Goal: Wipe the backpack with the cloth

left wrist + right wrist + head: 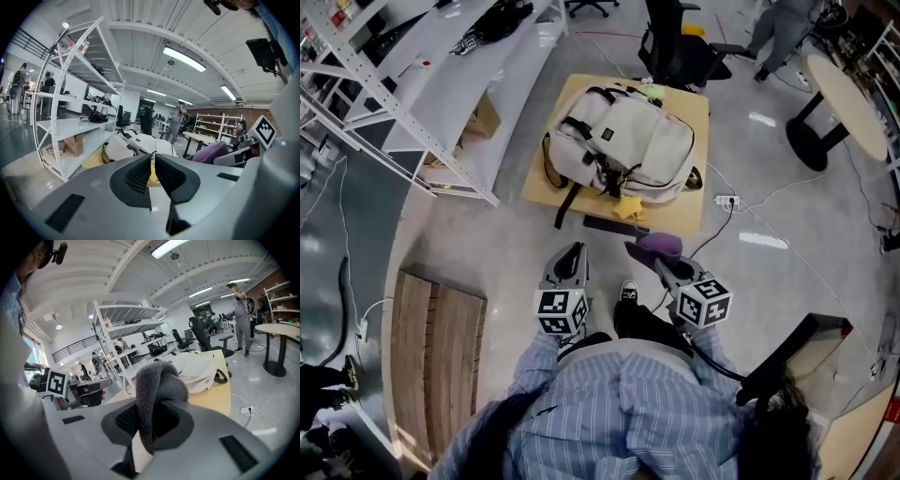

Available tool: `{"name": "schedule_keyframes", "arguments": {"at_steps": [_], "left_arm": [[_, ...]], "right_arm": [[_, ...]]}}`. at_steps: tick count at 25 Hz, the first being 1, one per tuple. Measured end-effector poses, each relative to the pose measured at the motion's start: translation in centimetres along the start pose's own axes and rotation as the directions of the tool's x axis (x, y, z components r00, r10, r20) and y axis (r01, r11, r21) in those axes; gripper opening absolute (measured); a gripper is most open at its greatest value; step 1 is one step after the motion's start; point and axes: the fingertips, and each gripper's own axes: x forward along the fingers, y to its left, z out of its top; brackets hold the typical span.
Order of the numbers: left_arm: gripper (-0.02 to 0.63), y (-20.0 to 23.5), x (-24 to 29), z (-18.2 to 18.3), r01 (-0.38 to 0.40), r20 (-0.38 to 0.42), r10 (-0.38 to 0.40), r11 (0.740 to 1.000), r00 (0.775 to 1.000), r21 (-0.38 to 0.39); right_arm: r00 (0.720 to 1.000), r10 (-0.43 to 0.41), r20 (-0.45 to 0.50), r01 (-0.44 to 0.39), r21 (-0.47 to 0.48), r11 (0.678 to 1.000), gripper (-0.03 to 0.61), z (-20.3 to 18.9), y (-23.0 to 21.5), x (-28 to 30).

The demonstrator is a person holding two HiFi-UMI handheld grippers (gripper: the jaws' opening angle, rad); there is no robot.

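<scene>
A cream backpack (pixel 623 142) with dark straps lies flat on a low yellow table (pixel 548 169), ahead of me on the floor. It shows too in the left gripper view as the backpack (pixel 136 145) and in the right gripper view as the backpack (pixel 199 369). My right gripper (pixel 649 249) is shut on a purple-grey cloth (pixel 659 246), bunched over its jaws (pixel 157 387). My left gripper (pixel 573 260) is shut with nothing in it (pixel 153 161). Both are held near my body, short of the table.
White metal shelving (pixel 441 84) runs along the left. A black office chair (pixel 680 47) stands behind the table, a round table (pixel 844 98) at the right. A power strip (pixel 727 200) and cables lie on the floor. A wooden board (pixel 436 356) lies at my left.
</scene>
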Motion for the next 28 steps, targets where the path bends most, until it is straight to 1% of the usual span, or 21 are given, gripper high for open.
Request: {"name": "schedule_keyframes", "arguments": {"at_steps": [3,5,9,14,18,20,23,25,28], "left_arm": [[0.029,0.2,3.2,1.9,-0.041,0.024,0.041,0.999,0.999,-0.018],[0.029,0.4,4.7,2.6,-0.073,0.029,0.074,0.997,0.997,-0.029],[0.029,1.5,6.1,3.3,-0.129,0.020,0.130,0.990,0.991,-0.047],[0.029,4.6,6.9,3.6,-0.212,0.006,0.213,0.975,0.977,-0.072],[0.029,7.9,8.1,3.8,-0.260,-0.007,0.261,0.961,0.965,-0.099],[0.029,9.8,9.1,4.0,-0.268,-0.013,0.268,0.958,0.963,-0.101],[0.029,12.6,11.4,5.3,-0.249,-0.016,0.249,0.964,0.968,-0.089],[0.029,14.8,13.1,6.6,-0.230,-0.016,0.229,0.970,0.973,-0.081],[0.029,18.0,15.6,8.5,-0.197,-0.019,0.196,0.978,0.980,-0.072]], "right_arm": [[0.999,0.034,-0.019,-0.035,-0.045,0.998,0.041,2.5,-2.1,2.0],[0.997,0.061,-0.036,-0.064,-0.069,0.996,0.041,3.6,-3.2,3.4],[0.990,0.126,-0.067,-0.131,-0.077,0.988,0.041,5.2,-4.0,5.9],[0.976,0.187,-0.114,-0.197,-0.084,0.977,0.041,6.2,-4.0,8.9],[0.967,0.212,-0.140,-0.226,-0.094,0.969,0.041,7.5,-4.1,11.5],[0.968,0.207,-0.139,-0.221,-0.091,0.971,0.041,8.4,-4.2,13.1],[0.977,0.169,-0.128,-0.180,-0.079,0.981,0.041,10.5,-5.0,15.8],[0.983,0.145,-0.116,-0.154,-0.068,0.986,0.041,12.6,-5.1,17.9],[0.985,0.144,-0.092,-0.151,-0.073,0.986,0.041,16.2,-4.1,20.9]]}}
